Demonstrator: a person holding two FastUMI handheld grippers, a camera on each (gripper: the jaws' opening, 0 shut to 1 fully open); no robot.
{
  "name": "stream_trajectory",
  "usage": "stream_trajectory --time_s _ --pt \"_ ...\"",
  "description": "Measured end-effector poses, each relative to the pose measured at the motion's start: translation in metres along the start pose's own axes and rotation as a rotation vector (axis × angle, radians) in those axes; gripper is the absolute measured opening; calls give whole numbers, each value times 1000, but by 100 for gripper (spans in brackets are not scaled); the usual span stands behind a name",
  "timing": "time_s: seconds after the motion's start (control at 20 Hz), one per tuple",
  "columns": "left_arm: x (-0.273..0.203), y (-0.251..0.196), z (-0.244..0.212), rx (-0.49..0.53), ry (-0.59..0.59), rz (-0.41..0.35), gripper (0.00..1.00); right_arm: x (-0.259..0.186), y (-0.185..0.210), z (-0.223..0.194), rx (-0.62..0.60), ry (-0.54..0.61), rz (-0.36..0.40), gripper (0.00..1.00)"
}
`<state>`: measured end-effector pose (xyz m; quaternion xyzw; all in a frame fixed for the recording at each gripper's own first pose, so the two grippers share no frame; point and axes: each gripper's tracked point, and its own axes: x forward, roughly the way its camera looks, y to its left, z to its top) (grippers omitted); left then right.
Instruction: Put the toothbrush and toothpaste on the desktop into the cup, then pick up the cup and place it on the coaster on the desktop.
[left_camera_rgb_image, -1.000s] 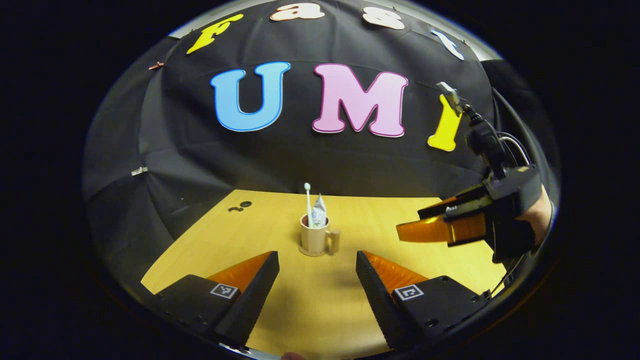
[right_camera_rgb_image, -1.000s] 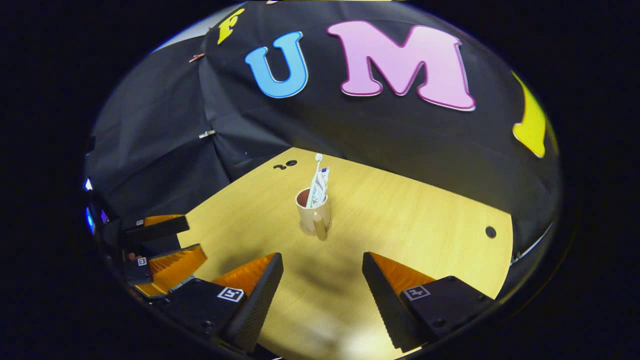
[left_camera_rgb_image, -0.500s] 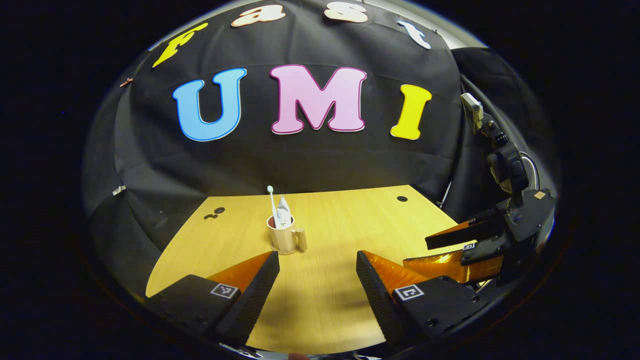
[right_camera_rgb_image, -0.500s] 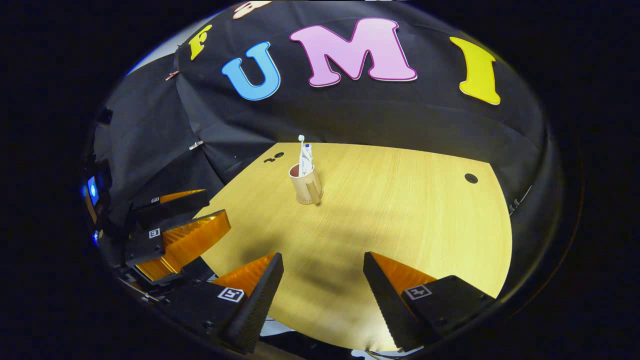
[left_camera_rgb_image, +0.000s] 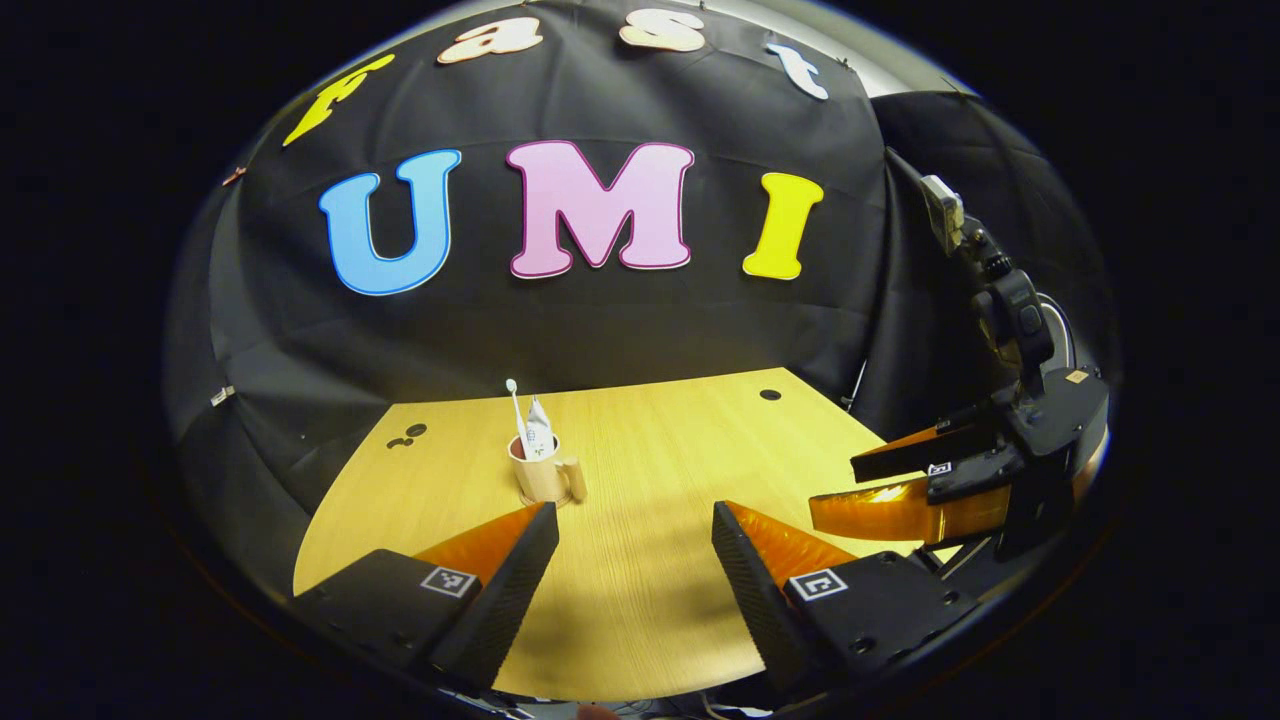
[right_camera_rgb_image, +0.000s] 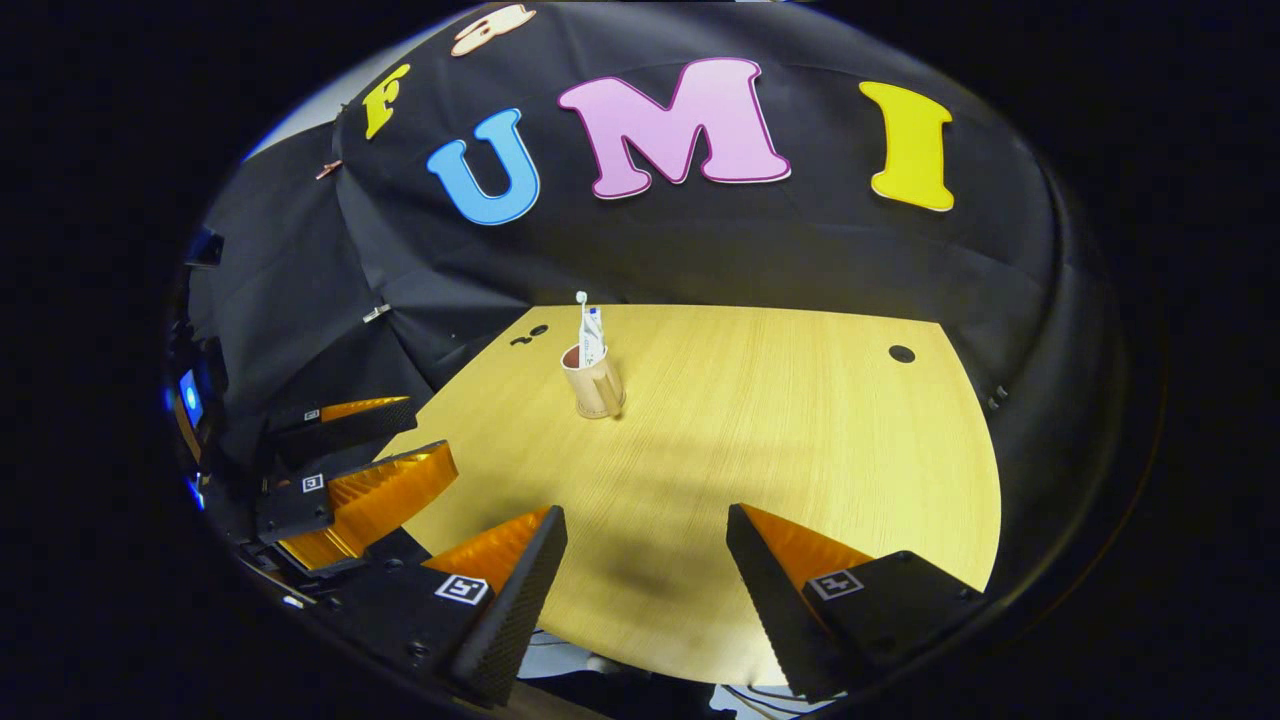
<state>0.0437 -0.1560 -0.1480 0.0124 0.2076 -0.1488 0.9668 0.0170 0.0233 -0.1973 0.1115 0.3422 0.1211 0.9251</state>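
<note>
Ridged, wedge-shaped jaws stand wide apart at the bottom of both views, and both hold nothing: the left gripper (left_camera_rgb_image: 632, 560) and the right gripper (right_camera_rgb_image: 645, 565) hang over the near edge of the tabletop (right_camera_rgb_image: 800, 440), well back from the task's things. In the left gripper view the right gripper (left_camera_rgb_image: 880, 485) shows at about 3 o'clock, also parted and empty; in the right gripper view the left gripper (right_camera_rgb_image: 385, 455) shows at about 9 o'clock in the same state. Further out, the cup (left_camera_rgb_image: 540, 475) stands upright at about 11 o'clock from the left jaws, its handle turned toward the right, with the toothbrush (left_camera_rgb_image: 516, 410) and the toothpaste (left_camera_rgb_image: 538, 428) both standing in it, heads up. In the right gripper view the cup (right_camera_rgb_image: 594, 382) lies at roughly 11 o'clock too, well apart from the jaws. A thin disc seems to sit under the cup's base, likely the coaster, though it is too small to be sure. Judged so, the loading step is done and the placing looks done as well; the next move calls only for a check that the cup rests squarely, with no fresh grasp. The tabletop is pale wood grain, bare apart from small dark holes (right_camera_rgb_image: 901, 353) near its far edge, and black cloth closes the booth behind and at the sides.
</note>
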Motion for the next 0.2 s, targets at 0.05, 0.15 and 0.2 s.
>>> stream_trajectory --time_s 0.05,0.15,0.2 --pt "-3 0 0 1 -2 1 98 0 0 -1 -1 -1 -3 99" --pt "-6 0 -1 3 -1 2 98 -4 1 -3 -5 -1 -5 99" --pt "-8 1 -1 3 -1 3 98 -4 1 -3 -9 0 -7 99"
